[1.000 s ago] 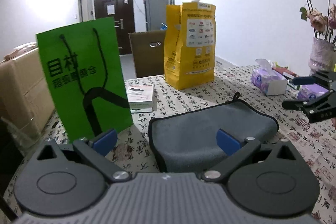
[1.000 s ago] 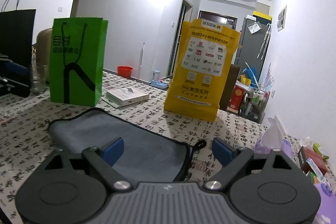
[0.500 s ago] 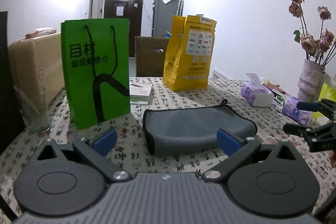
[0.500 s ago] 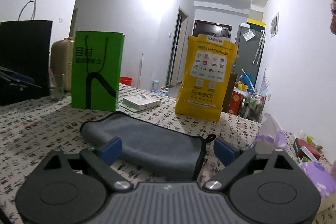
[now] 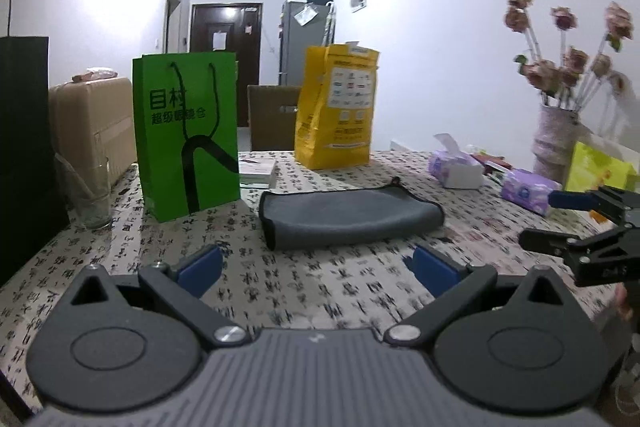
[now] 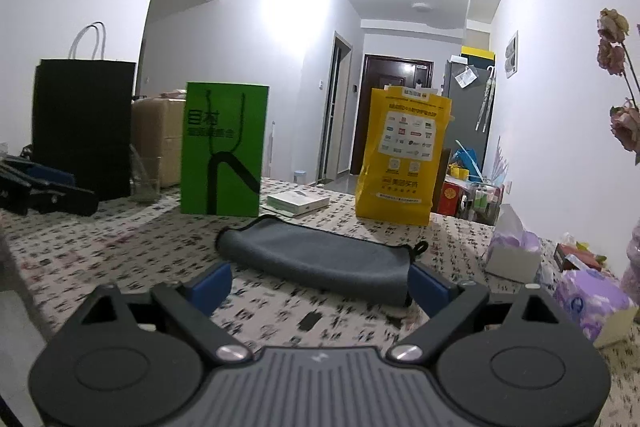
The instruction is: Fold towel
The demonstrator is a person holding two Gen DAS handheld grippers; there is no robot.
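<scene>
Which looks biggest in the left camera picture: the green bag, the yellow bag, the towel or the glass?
1. Green bag
2. Towel and yellow bag: too alike to rank, and the bag stands farther back.
3. Glass, plainly the smallest.

A lived-in home is shown: a dining table (image 5: 360, 291) covered by a calligraphy-print cloth lies beneath the jaws, with shopping bags (image 5: 186, 135), tissue packs (image 5: 456, 167) and a vase of dried roses (image 5: 556, 143) set ahead, and a hallway with a dark entrance door (image 6: 396, 111) and a fridge (image 5: 306, 39) seen beyond.
</scene>
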